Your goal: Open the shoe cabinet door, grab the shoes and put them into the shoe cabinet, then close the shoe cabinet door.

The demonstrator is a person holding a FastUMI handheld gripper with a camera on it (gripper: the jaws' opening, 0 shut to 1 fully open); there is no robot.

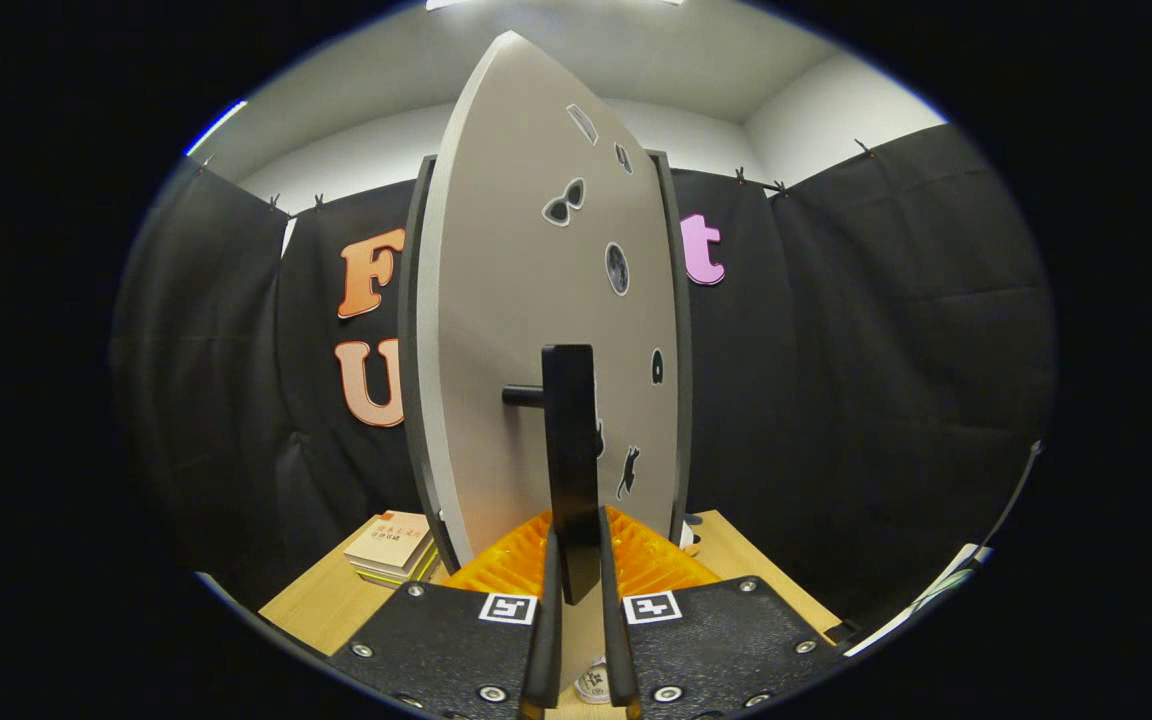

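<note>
The shoe cabinet door point(526, 300) is a tall grey panel with small dark stickers, standing very close in front of me. Its stickers look foreshortened, so the panel seems turned at an angle to me. A dark cabinet frame point(416, 350) shows along both of its sides. A black vertical bar handle point(571, 450) stands off the door on a short peg. My gripper point(577, 545) is shut on the lower end of this handle, one finger pressing on each side of it.
The cabinet stands on a wooden table point(316, 600). A small stack of books point(391, 545) lies on the table left of the cabinet. A small round white object point(591, 685) lies below the fingers. Black cloth walls surround the table.
</note>
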